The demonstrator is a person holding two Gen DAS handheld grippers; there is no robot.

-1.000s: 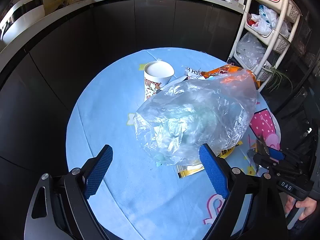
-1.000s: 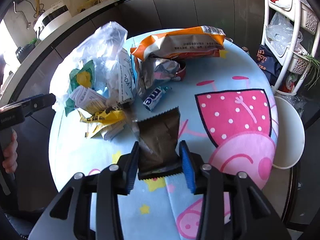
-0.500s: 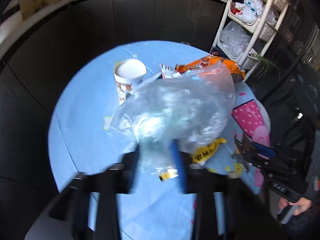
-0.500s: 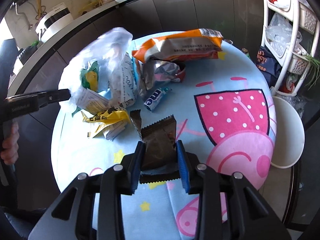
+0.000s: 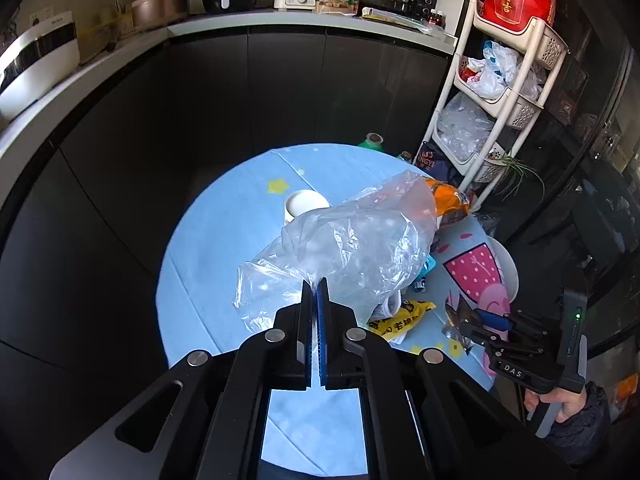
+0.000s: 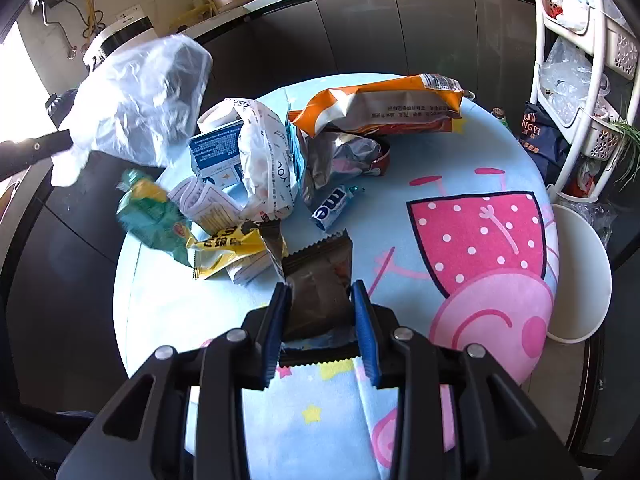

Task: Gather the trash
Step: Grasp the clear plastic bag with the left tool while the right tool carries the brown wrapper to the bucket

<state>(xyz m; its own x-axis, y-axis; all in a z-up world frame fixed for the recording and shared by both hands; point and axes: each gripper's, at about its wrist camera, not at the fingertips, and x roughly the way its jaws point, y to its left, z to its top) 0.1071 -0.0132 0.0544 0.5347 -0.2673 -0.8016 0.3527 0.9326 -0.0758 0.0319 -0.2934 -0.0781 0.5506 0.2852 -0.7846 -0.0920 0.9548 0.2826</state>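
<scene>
Left gripper (image 5: 316,292): pinched on plastic bag (image 5: 360,248), held above table (image 5: 224,240).
Right gripper (image 6: 320,300): narrow, clamping brown wrapper (image 6: 318,280) just above table.
Risk: bag mouth hangs collapsed; wrapper could miss it and fall.
Cause: single-edge grip.

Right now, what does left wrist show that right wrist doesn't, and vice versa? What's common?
Left wrist only: the white paper cup behind the bag, and the left gripper shut on the bag's edge.

Right wrist only: the green wrapper, the blue mint wrapper, and the crumpled silver wrapper.

Both: the clear plastic bag, held above the table, the orange snack bag, the yellow wrapper, and the right gripper shut on the brown wrapper.
</scene>
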